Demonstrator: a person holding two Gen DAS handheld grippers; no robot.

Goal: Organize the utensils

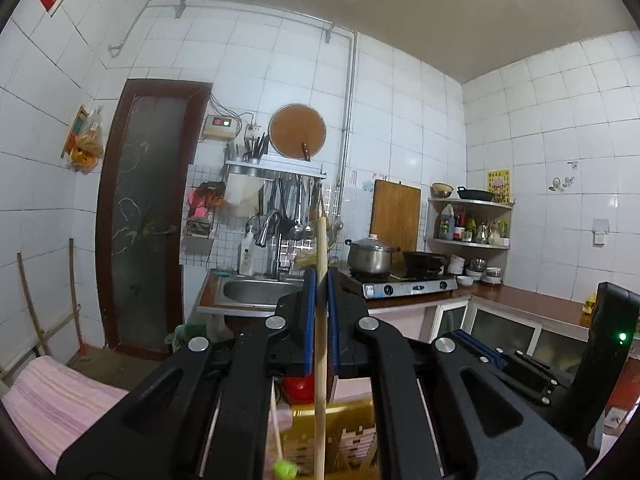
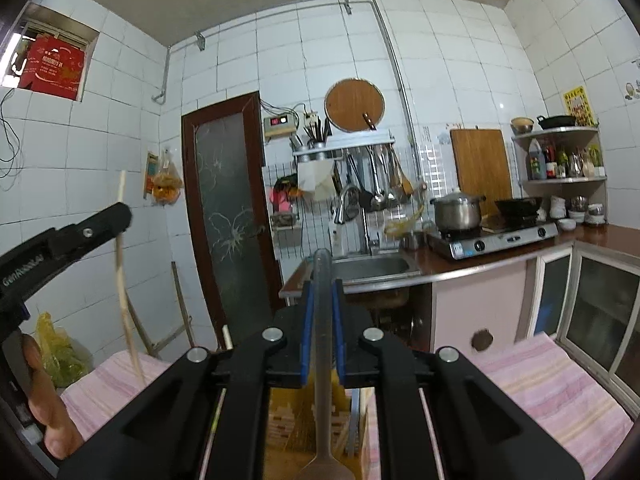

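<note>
White-tiled kitchen [image 1: 420, 100]; pink striped cloth [image 2: 552, 384] below.

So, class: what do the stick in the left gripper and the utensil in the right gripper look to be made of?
Stick: probably bare wood or bamboo, pale tan and matt. Utensil: likely metal, grey with a dull sheen, widening at its lower end.

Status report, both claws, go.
Left claw shut on wooden stick. Right claw shut on metal spoon. Both raised level, nothing blocking ahead.
</note>
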